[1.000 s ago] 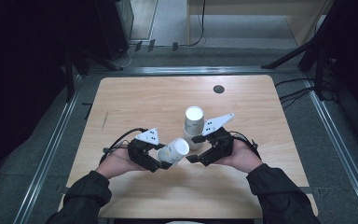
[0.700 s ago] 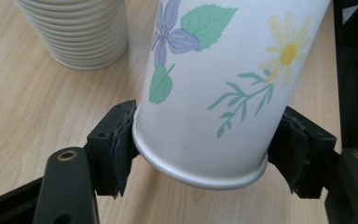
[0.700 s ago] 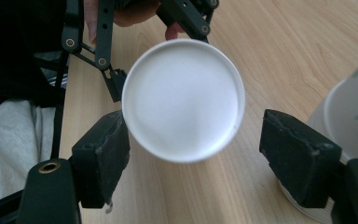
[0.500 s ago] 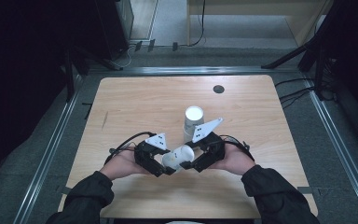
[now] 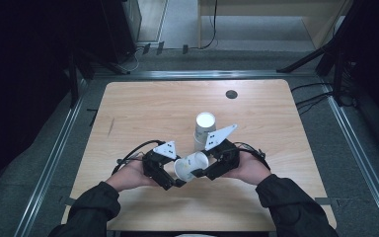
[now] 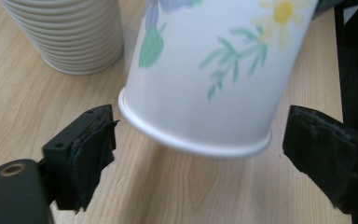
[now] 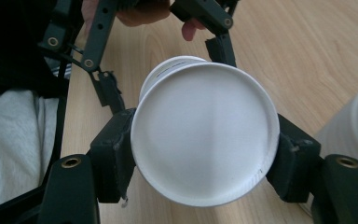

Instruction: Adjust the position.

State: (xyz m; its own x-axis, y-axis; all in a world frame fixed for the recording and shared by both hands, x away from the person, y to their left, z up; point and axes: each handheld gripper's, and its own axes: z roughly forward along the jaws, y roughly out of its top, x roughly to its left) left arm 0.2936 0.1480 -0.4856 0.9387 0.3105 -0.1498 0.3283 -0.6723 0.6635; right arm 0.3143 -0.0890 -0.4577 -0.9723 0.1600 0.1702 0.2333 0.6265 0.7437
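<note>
Right gripper view puts the nearest thing up close: a white paper cup with a painted flower pattern [image 7: 205, 133], seen base-on, with the right gripper [image 7: 205, 158] pinching it, one black pad pressed against each side of the base end. Those jaws have just been closing, and the cup sits between them. Holding the narrow end leaves the open mouth free, which suits a hand-over, as I judge it.

Beyond the cup in that view stands the left gripper [image 7: 163, 70], its jaws spread to either side of the cup's far end. The left gripper view bears this out: the rolled rim hangs between the two pads with a clear gap on each side, so nothing is gripped there. These jaws have just been opening, letting go of the cup.

From the high view, the cup lies on its side in the air above the pale wooden table [image 5: 143, 106], close to the middle of its near edge, between the two hands. Just behind it stands a tall stack of white paper cups [image 5: 205, 129], near the table's centre; a small dark round disc [image 5: 231, 94] lies towards the far edge.

The stack's top is cut off in the left gripper view, and its printed pattern, if any, is hard to make out.
</note>
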